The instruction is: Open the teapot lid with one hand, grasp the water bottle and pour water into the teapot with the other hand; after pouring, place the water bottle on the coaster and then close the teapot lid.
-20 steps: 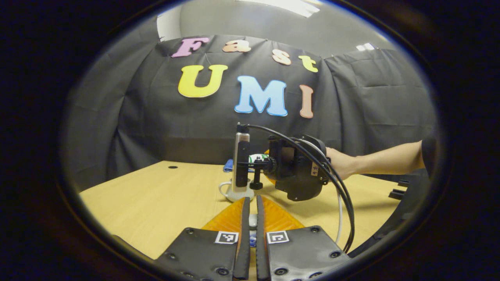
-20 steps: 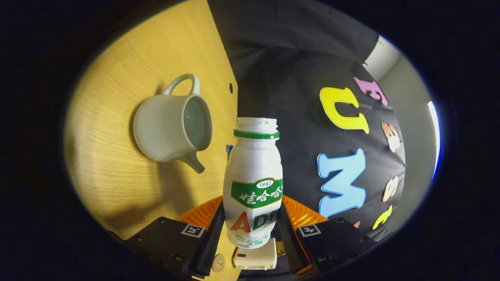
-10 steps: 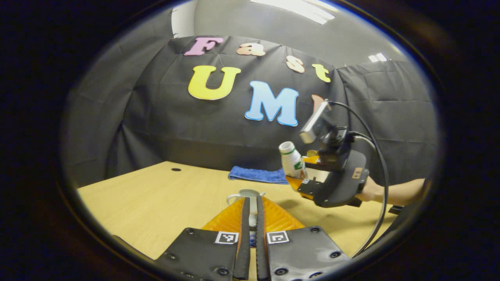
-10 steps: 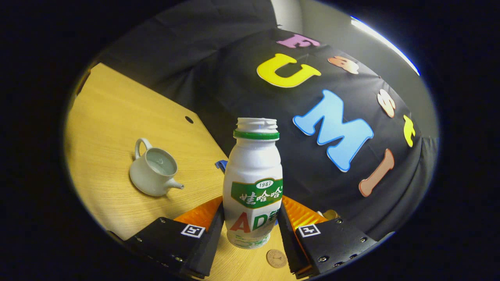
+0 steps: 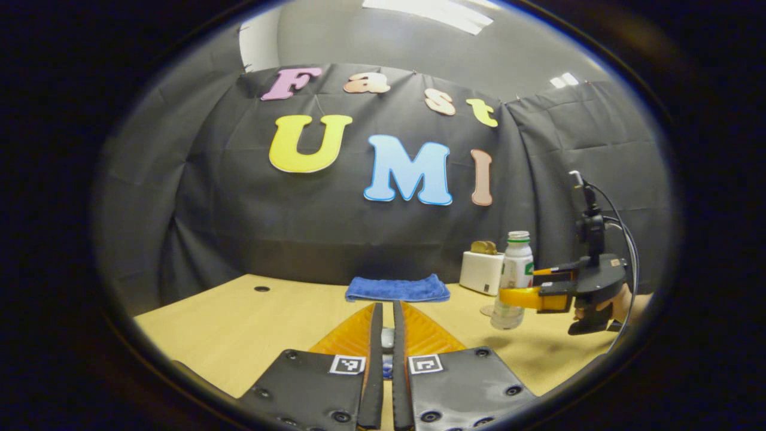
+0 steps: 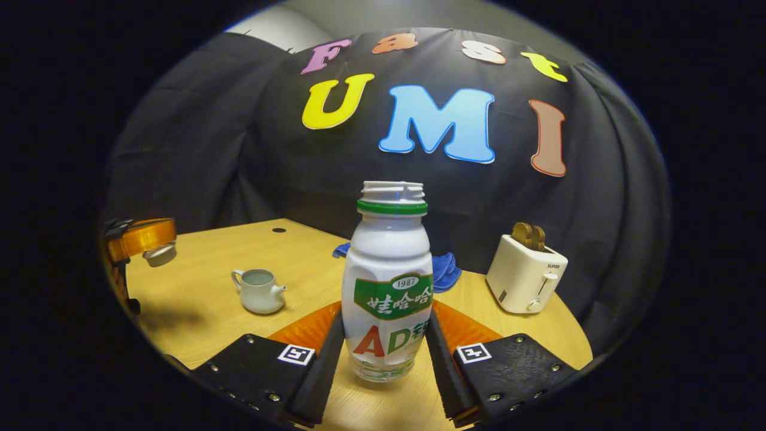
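Left gripper (image 5: 383, 335): 2 black plates with screws, each carrying 1 square tag, orange ribbed housing behind. Right gripper (image 6: 386, 353): same build; black cable loops off its body.

Open tabletop (image 6: 197, 281) all round the teapot (image 6: 259, 291), standing lidless and alone left of centre, reachable from above and from either side. Behind it, along the far edge, a folded blue towel (image 5: 397, 288) lying low. Back right corner crowded: toaster (image 6: 525, 273) against the wall, water bottle (image 5: 512, 279) upright just in front, right gripper (image 5: 526, 286) closed round it. Between bottle and teapot, a bare strip of wood. Over the table's left edge, left gripper (image 6: 143, 238) hanging with the lid (image 6: 159, 255) pinched, well apart from the teapot.
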